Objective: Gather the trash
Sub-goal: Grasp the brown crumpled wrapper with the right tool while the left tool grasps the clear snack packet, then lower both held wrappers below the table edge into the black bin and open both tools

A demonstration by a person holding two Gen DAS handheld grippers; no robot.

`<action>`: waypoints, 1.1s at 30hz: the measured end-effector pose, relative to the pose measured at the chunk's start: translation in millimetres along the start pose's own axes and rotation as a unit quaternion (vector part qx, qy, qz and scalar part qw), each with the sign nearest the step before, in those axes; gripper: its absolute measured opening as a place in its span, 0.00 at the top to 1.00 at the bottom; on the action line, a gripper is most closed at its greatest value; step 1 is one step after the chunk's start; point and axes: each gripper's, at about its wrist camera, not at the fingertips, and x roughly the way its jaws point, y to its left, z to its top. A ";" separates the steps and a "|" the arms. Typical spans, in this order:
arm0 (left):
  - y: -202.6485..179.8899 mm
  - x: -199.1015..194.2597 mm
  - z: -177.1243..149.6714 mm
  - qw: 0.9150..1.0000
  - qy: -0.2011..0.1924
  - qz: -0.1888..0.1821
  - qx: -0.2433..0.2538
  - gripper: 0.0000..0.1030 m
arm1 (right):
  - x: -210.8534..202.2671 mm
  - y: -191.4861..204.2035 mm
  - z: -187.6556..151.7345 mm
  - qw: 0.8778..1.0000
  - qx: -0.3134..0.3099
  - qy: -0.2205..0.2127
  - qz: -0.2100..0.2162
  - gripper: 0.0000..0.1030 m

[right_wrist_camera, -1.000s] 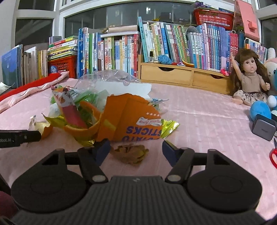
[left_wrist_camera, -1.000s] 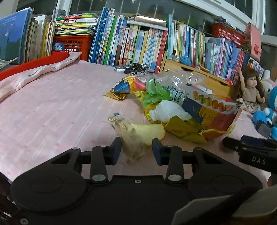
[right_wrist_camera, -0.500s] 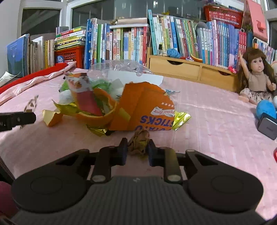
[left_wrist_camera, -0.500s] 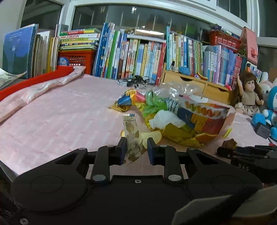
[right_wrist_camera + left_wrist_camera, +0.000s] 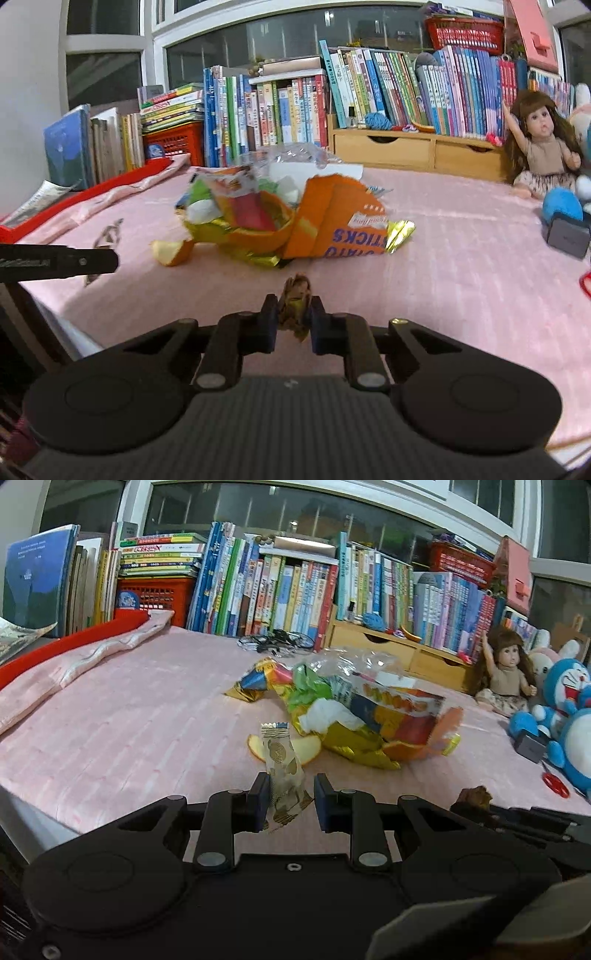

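left gripper (image 5: 290,803) pinched a clear wrapper (image 5: 283,771) | right gripper (image 5: 293,321) squeezed a brown scrap (image 5: 295,301) | both lifted near the trash pile (image 5: 280,218), likely for binning

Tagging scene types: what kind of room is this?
Likely a child's room at home: rows of picture books under a window, a doll, plush toys, a pink quilted cover.

The right gripper (image 5: 291,319) pinches a crumpled brown wrapper (image 5: 295,299) above the pink cloth (image 5: 461,277). Beyond lies a heap of snack wrappers (image 5: 280,221), an orange peel piece (image 5: 171,252) beside it.
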 end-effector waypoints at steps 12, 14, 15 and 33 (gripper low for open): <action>-10.5 -52.9 -52.5 0.988 0.132 -0.069 0.033 0.77 | -61.0 21.9 -78.4 0.992 0.095 0.072 0.036 0.80; -9.9 -52.9 -66.1 0.984 0.157 -0.074 0.036 0.77 | -59.9 22.9 -93.0 0.990 0.103 0.095 0.031 0.80; -10.0 -51.9 -72.7 0.983 0.166 -0.068 0.039 0.77 | -58.1 23.4 -99.7 0.988 0.108 0.107 0.029 0.80; 19.0 21.6 -160.6 0.923 0.383 -0.035 0.018 0.76 | -19.2 45.7 -175.3 0.960 0.091 0.264 0.033 0.78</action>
